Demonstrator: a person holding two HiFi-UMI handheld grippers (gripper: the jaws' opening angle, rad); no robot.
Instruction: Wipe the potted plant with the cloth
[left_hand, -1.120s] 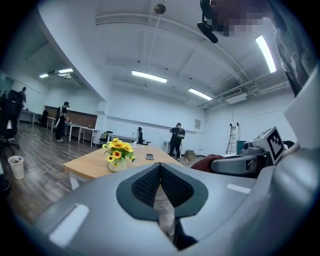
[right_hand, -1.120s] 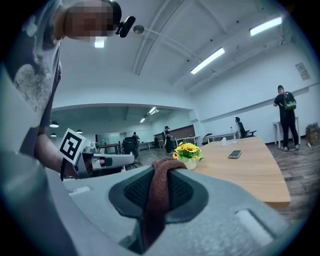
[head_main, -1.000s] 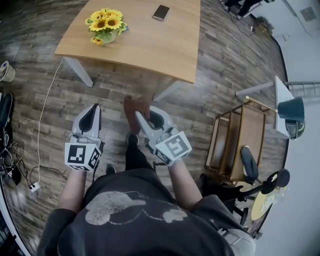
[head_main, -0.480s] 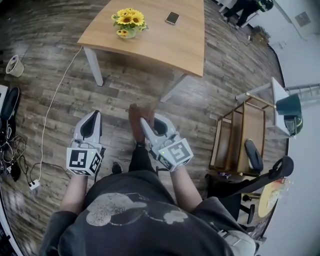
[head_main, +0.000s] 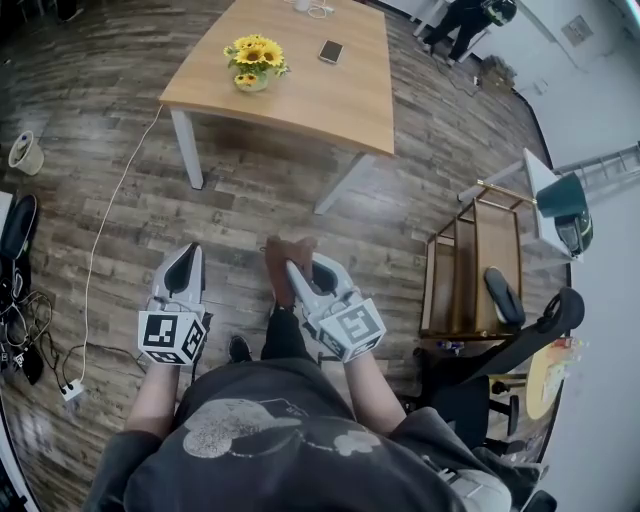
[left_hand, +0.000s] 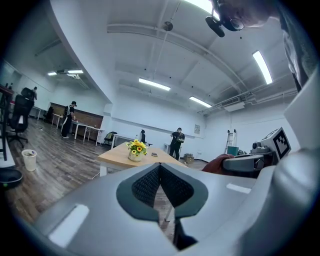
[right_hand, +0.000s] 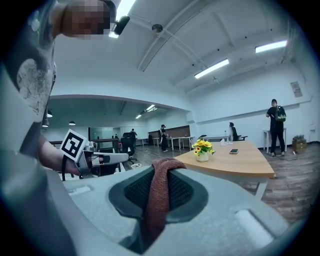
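A potted plant (head_main: 254, 62) with yellow sunflowers stands near the left end of a wooden table (head_main: 350, 100), well ahead of both grippers; it also shows as the potted plant (left_hand: 136, 149) and the potted plant (right_hand: 202, 149) in the gripper views. My right gripper (head_main: 289, 262) is shut on a reddish-brown cloth (head_main: 280, 262), which drapes over its jaws as the cloth (right_hand: 159, 197). My left gripper (head_main: 189, 256) is held level beside it, shut with nothing between its pads. Both hover above the floor, short of the table.
A phone (head_main: 330, 51) lies on the table right of the plant. A wooden cart (head_main: 475, 270) and an office chair (head_main: 505, 350) stand at the right. A white cable (head_main: 100, 240) runs along the floor at left, near a small bin (head_main: 24, 153). People stand far off.
The table and plant have shifted further up and away in the head view as the person's view moved. Both grippers keep their pose side by side, the cloth still held in the right one.
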